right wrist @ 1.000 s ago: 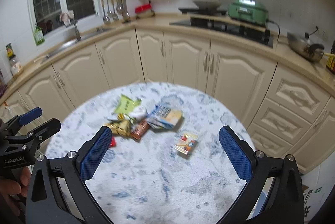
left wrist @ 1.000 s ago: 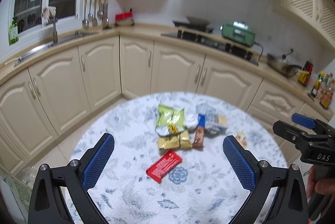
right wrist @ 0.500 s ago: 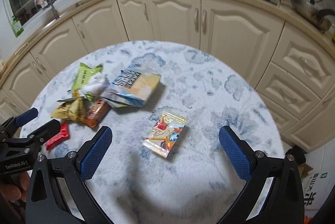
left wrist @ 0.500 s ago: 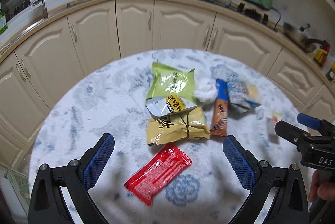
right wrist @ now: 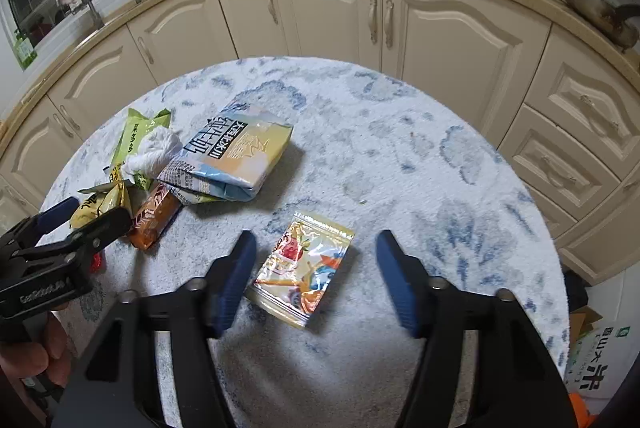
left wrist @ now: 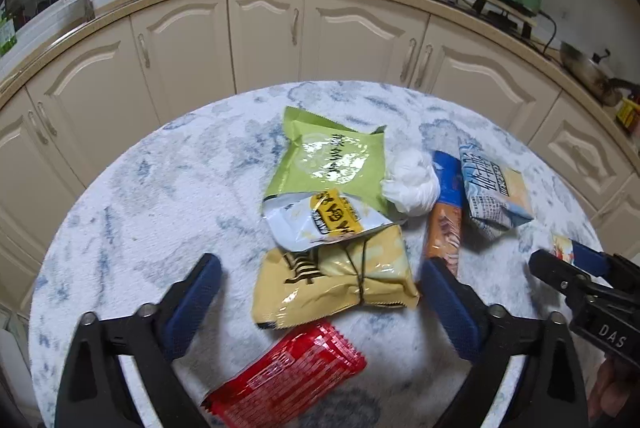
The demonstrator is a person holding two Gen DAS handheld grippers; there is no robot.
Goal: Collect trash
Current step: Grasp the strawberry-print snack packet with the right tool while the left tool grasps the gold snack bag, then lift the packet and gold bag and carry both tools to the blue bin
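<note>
Blue-padded fingers (left wrist: pixel 452 304) of the left gripper (left wrist: pixel 320 302) stand spread, having just narrowed a little, with a crinkled yellow foil packet (left wrist: pixel 336 280) between them and a glossy red ribbed wrapper (left wrist: pixel 288 376) just below; we see no pad pressing on either. Behind the yellow packet lie a white-and-yellow torn pouch (left wrist: pixel 324 222), a flat lime-green bag (left wrist: pixel 332 160), a crumpled white tissue ball (left wrist: pixel 412 184), a slim orange-and-blue bar wrapper (left wrist: pixel 444 224) and a puffed pale-blue and cream bag (left wrist: pixel 494 194), heaped and touching on the round table (left wrist: pixel 160 196), whose fuzzy white cover carries blotchy blue marbling.

From the right wrist we see the right gripper (right wrist: pixel 316 272) with its fingers (right wrist: pixel 394 278) apart after just closing in, flanking a small shiny clear sachet (right wrist: pixel 306 268) printed with bright fruit. The sachet lies flat, alone on the cloth, well apart from the heap at left; the left-hand pad sits just beside its edge, and we cannot tell whether it touches. Cream panelled cabinets (right wrist: pixel 328 16) curve behind the table.
</note>
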